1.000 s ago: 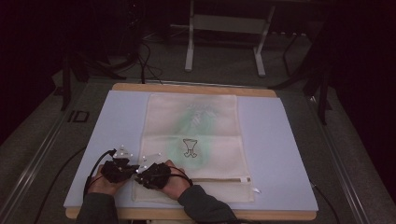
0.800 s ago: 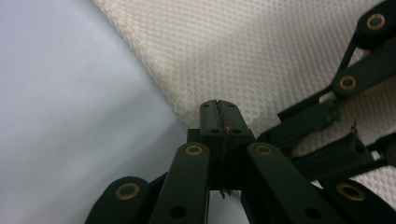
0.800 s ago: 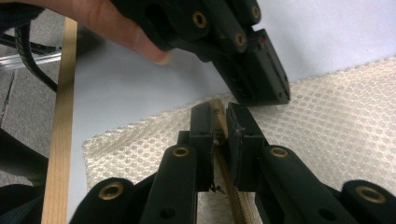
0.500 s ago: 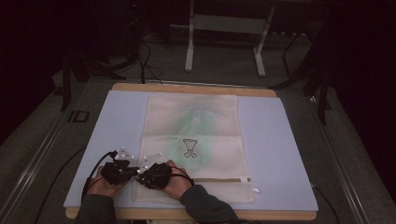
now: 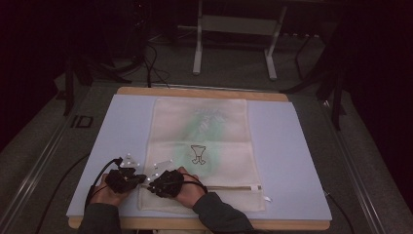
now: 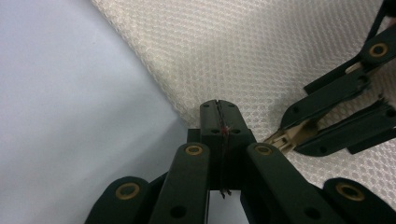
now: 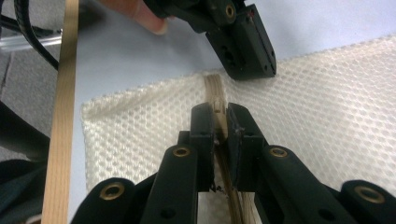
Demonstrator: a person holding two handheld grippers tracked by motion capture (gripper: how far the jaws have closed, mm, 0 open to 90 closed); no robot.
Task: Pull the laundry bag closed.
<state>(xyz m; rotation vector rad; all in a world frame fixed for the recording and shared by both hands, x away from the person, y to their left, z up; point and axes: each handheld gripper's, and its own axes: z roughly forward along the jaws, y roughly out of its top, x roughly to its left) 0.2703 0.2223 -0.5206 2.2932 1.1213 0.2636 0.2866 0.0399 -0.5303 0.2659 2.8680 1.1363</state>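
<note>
We hold both hands low and close together, our left gripper [image 5: 141, 179] clamped tight, our right gripper [image 5: 152, 186] pinched narrow, tips nearly meeting.

Mat [image 5: 297, 161] right open, tongs [image 5: 139, 181] crowded (seemingly touching)

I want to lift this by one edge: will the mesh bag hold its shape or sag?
Probably sag: the mesh bag is thin open netting lying flat with a fold crease. Likely light, since green contents show through it. The zipper strip between the right gripper fingers may stay stiffer.
</note>
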